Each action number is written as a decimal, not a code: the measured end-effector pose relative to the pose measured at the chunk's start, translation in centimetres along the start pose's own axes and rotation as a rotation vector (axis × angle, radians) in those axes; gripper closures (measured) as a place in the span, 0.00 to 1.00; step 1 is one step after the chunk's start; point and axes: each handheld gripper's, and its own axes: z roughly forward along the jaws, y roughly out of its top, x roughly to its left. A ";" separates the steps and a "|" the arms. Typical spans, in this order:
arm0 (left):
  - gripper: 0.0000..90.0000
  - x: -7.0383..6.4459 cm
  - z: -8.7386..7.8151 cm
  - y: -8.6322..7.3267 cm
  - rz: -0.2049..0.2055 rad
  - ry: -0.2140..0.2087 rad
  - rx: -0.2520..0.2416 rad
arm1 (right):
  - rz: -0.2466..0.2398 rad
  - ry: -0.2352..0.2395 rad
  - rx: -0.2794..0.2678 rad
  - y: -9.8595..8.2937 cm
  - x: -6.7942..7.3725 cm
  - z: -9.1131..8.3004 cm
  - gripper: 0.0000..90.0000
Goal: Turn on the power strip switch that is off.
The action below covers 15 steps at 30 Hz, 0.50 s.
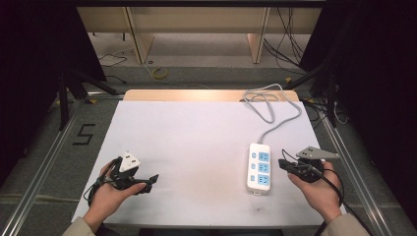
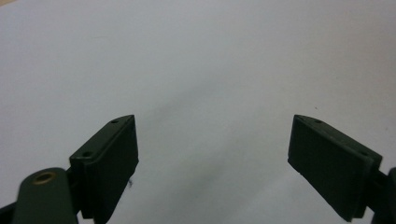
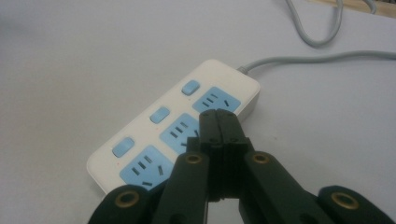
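The white tabletop point(image 1: 196, 142) is seen spread under both hands. Toward its right side a white power strip point(image 1: 259, 168) with three blue sockets is laid flat, its grey cord point(image 1: 269, 105) looped toward the far edge. The right gripper point(image 1: 282, 163) is held just beside the strip, jaws pressed together and empty. The left gripper point(image 1: 153, 179) is held well apart at the left, jaws spread wide over bare surface.

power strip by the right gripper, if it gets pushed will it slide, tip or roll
The power strip lies flat and looks wide and low, so it would probably slide on the smooth white table rather than tip or roll. Its hard plastic body looks stiff. The grey cable lies in loose loops, so it is likely floppy and may drag behind or swing the strip a little.
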 end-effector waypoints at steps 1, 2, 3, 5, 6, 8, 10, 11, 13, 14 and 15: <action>0.17 0.0 0.0 0.0 0.000 0.000 0.000 | 0.003 -0.004 0.005 0.0 0.1 0.0 1.00; 0.17 0.0 0.0 0.0 0.000 0.000 -0.001 | 0.000 -0.005 0.005 0.1 0.1 0.1 1.00; 0.17 0.0 0.0 0.0 0.000 0.001 0.001 | 0.000 -0.003 0.009 0.1 0.1 0.1 1.00; 0.17 0.0 0.0 0.0 0.001 0.000 0.000 | 0.000 -0.002 0.011 0.2 0.2 0.2 1.00; 0.17 0.0 0.0 0.0 0.001 0.000 0.000 | 0.003 -0.002 0.011 0.2 0.2 0.3 1.00; 0.17 0.0 0.0 0.0 -0.001 -0.001 -0.003 | 0.002 -0.002 0.012 0.3 0.2 0.3 1.00; 0.18 0.0 0.0 0.0 0.005 -0.002 -0.002 | 0.005 -0.003 0.013 0.4 0.2 0.4 1.00; 0.18 0.0 0.0 0.0 0.003 -0.001 -0.001 | 0.005 -0.003 0.016 0.4 0.2 0.4 1.00; 0.18 0.0 0.0 0.0 0.000 -0.002 -0.003 | 0.007 -0.002 0.020 0.5 0.2 0.5 1.00; 0.18 0.0 0.0 0.0 0.004 -0.003 -0.001 | 0.007 -0.002 0.020 0.5 0.2 0.5 1.00; 0.18 0.0 0.0 0.0 0.002 -0.002 -0.004 | 0.010 -0.003 0.022 0.6 0.2 0.5 1.00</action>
